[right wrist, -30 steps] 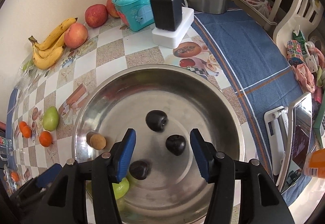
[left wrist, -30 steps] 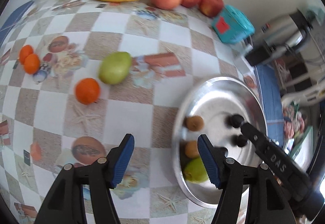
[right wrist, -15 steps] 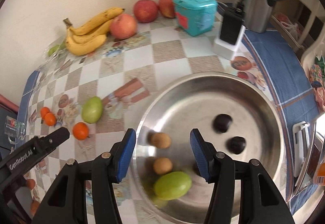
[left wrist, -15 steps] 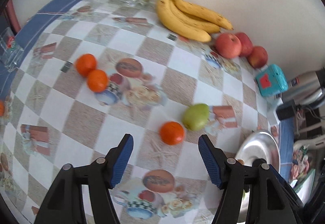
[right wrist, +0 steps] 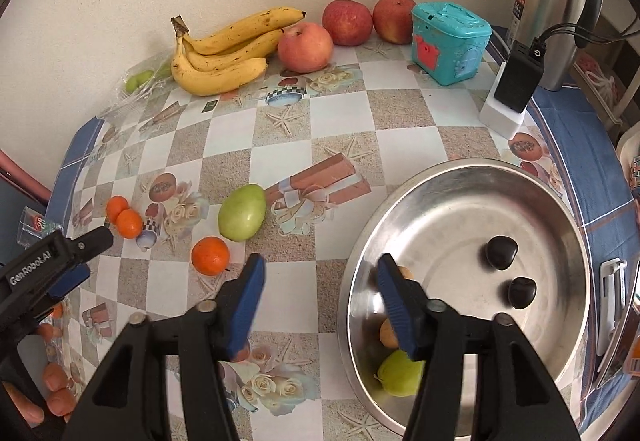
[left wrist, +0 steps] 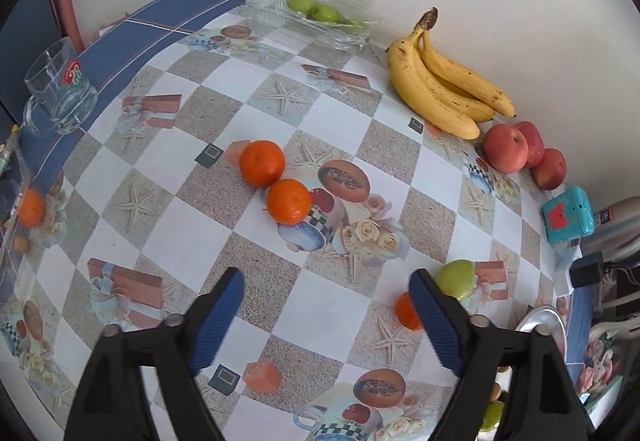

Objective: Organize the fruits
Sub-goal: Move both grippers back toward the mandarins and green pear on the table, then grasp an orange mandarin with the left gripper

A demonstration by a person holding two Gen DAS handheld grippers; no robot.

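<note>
The left gripper (left wrist: 326, 315) hangs over the patterned tabletop (left wrist: 328, 305) with its blue fingers (left wrist: 218, 315) spread wide and nothing between them; they have just been opening. The right gripper (right wrist: 320, 301) also holds nothing, its fingers (right wrist: 246, 301) parted and likewise just opening, one over the tabletop and the other over the rim of the steel bowl (right wrist: 568, 225). In that bowl lie two dark fruits (right wrist: 500, 253), one green fruit (right wrist: 400, 373) and what look like two small brown fruits (right wrist: 388, 333), both partly hidden behind the finger, so that count is uncertain. Loose on the tabletop are three oranges: two touching each other (left wrist: 276, 179) ahead of the left gripper, and one (right wrist: 210, 255) just beside a single green pear-shaped fruit (right wrist: 242, 211). A further orange (left wrist: 30, 207) sits at the far left edge of the left wrist view, seen through clear plastic. Against the wall rest one bunch of three bananas (right wrist: 224, 49) and three red apples (right wrist: 306, 47), next to one teal box (right wrist: 450, 41). A clear plastic tray (left wrist: 320, 17) in the corner holds at least two green fruits. One glass mug (left wrist: 60, 89) stands on the blue cloth, and one steel flask (right wrist: 560, 1) stands behind a black charger (right wrist: 518, 75).
</note>
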